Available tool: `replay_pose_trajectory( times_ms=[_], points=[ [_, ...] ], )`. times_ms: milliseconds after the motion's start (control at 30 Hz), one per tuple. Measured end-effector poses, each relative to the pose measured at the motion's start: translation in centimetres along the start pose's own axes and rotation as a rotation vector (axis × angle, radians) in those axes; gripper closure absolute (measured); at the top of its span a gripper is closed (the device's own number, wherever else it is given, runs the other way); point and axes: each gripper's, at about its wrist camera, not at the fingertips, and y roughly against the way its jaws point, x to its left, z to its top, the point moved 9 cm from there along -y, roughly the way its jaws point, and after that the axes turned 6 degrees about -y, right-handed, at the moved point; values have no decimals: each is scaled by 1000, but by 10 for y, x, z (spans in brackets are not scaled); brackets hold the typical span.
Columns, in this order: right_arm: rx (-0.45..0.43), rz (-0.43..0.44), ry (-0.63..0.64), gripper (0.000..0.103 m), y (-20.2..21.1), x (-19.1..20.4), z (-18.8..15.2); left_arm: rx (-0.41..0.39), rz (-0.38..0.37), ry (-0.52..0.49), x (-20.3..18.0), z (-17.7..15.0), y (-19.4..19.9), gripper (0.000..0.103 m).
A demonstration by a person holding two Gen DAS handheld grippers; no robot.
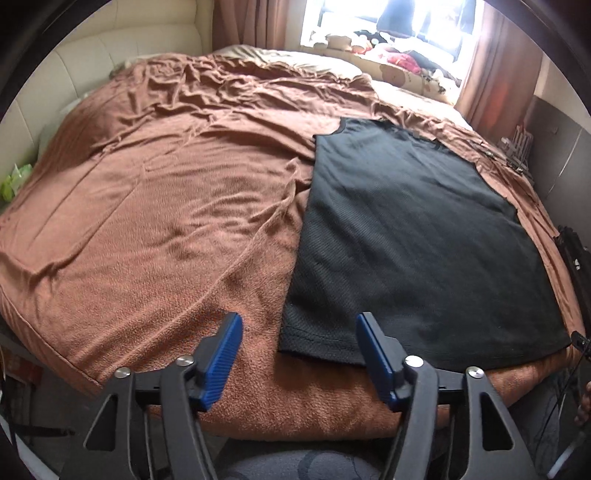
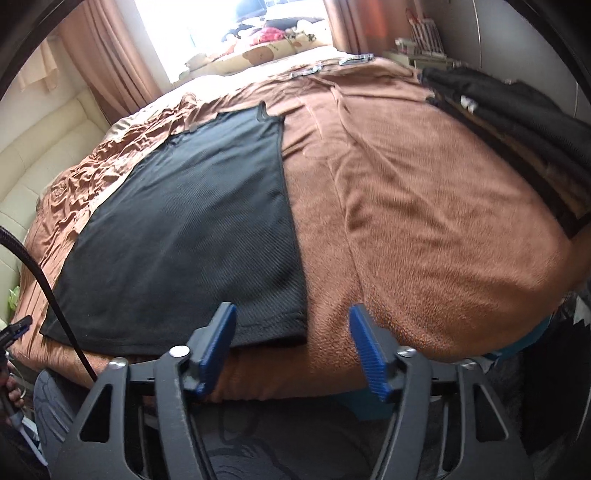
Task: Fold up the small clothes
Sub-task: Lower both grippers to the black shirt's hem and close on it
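Black mesh vest (image 1: 406, 236) lies flat on the brown blanket (image 1: 166, 206) that covers the bed, its hem along the near edge of the mattress and its neckline pointing toward the window (image 1: 388, 22). It looks folded lengthwise, with one long straight edge and one armhole side. The blanket is smooth near the hem and heavily creased toward the cream padded headboard (image 1: 74, 74). Brown curtains (image 1: 495, 66) frame the bright window, with a jumble of soft items on the sill. In the right wrist view a pile of dark clothes (image 2: 517, 110) sits at the far right side of the bed, well apart from the vest.

Left gripper (image 1: 299, 354) hangs over the vest's near left corner, blue pads parted with the corner of the hem showing between them; the pads do not press the cloth. Right gripper (image 2: 291, 350) hangs at the near right corner, jaws likewise parted, the hem corner just inside its left pad and bare blanket under the rest of the gap. A black cable (image 2: 48, 288) crosses the left of that view.
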Motion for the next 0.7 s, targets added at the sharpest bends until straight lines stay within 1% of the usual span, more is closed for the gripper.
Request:
replay_pose_trajectory(
  times_ms=[33,67,100,167,300,433,500,600,667,700],
  points=[
    [10,10,-6,53,-4,-6,1,10,-6,6,1,-1,-3,48],
    [20,16,-9,55,-6,-7,0,18,-17,14,2,-2,-6,51],
    [24,23,-13,55,-10,-10,2,24,-27,21,2,-4,-8,52],
    [28,40,-18,55,-14,-13,5,36,-41,23,1,-6,-12,58],
    [28,58,-25,55,-19,-17,10,89,-37,33,3,-14,-27,61],
    [25,77,-39,55,-21,-20,10,87,-46,46,5,-16,-30,62],
    [26,91,-48,60,-20,-22,8,88,-51,52,6,-15,-31,63],
    [26,116,-62,60,-18,-24,6,96,-66,70,8,-15,-33,68],
    [23,123,-68,60,-19,-21,5,96,-89,87,10,-16,-31,74],
    [20,128,-74,60,-18,-22,5,100,-103,104,12,-16,-32,75]
  ],
)
